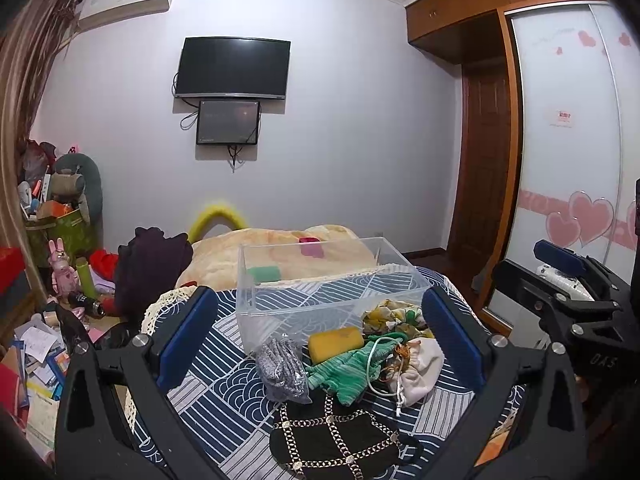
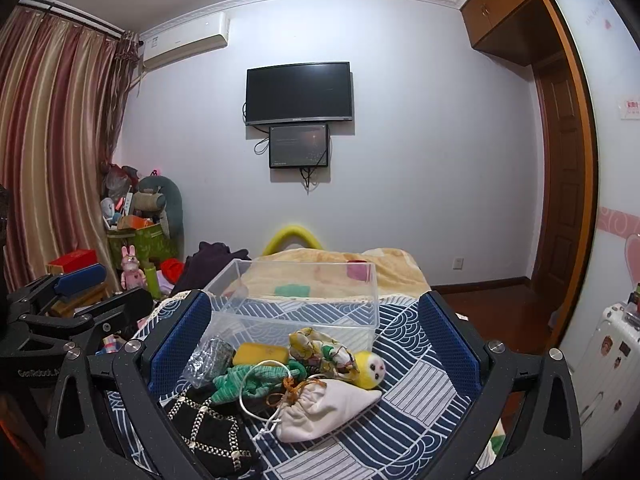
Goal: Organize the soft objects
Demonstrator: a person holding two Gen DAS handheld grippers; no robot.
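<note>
A pile of soft items lies on the blue patterned bedspread [image 1: 224, 376] in front of a clear plastic bin [image 1: 320, 280]: a yellow sponge [image 1: 336, 344], a green knit cloth [image 1: 352, 372], a white drawstring pouch [image 2: 320, 408], a grey bagged item [image 1: 282, 368], a black chain-pattern pouch [image 1: 332, 436], a floral cloth [image 2: 320, 352] and a yellow plush [image 2: 370, 368]. The bin [image 2: 296, 304] is empty. My left gripper [image 1: 320, 336] is open above the pile. My right gripper [image 2: 316, 340] is open above the same pile.
A beige blanket [image 1: 280, 252] with a green sponge [image 1: 262, 274] and a pink item [image 1: 310, 246] lies behind the bin. Clutter and boxes [image 1: 48, 280] fill the floor at left. A wardrobe [image 1: 568, 140] stands at right, a suitcase [image 2: 608, 360] beside the bed.
</note>
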